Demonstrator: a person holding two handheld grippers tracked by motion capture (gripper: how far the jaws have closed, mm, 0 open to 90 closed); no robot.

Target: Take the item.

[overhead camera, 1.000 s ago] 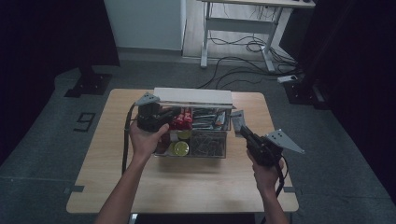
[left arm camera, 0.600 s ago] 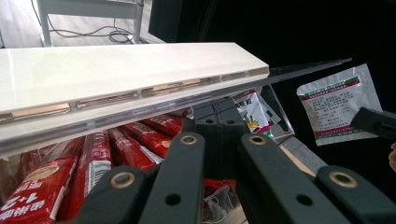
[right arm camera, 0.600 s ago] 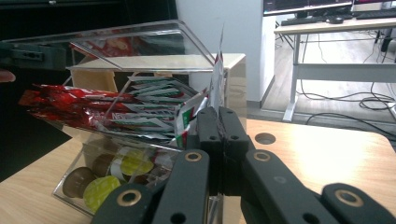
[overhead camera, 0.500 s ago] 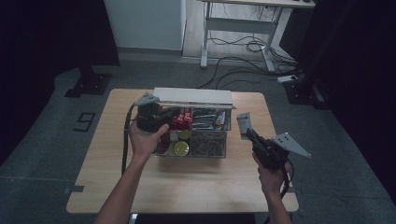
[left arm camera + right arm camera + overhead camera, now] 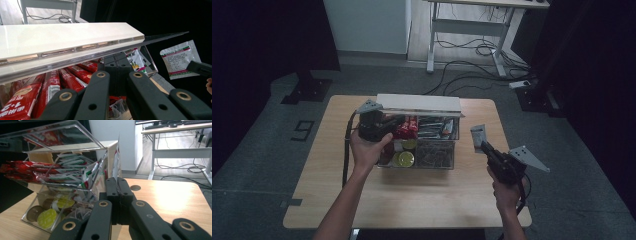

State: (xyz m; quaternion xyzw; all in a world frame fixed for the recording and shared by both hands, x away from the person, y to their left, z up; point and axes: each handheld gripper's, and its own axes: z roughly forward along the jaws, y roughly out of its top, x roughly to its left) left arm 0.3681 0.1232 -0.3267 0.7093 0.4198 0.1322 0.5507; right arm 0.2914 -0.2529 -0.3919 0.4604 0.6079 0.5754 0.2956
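The sachet (image 5: pixel 478 135) hangs upright in the closed right tongs (image 5: pixel 482 145), near the counter's (image 5: pixel 337 200) right edge. It is light, thin and floppy, likely slippery; a corner pinch suits it. The left tongs (image 5: pixel 115 67), shut and empty, sit by the clear organizer (image 5: pixel 437 159).

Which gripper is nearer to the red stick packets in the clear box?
Left. The left gripper sits right over the red stick packets at the clear box. The right gripper is off beside the box, shut on a white sachet.
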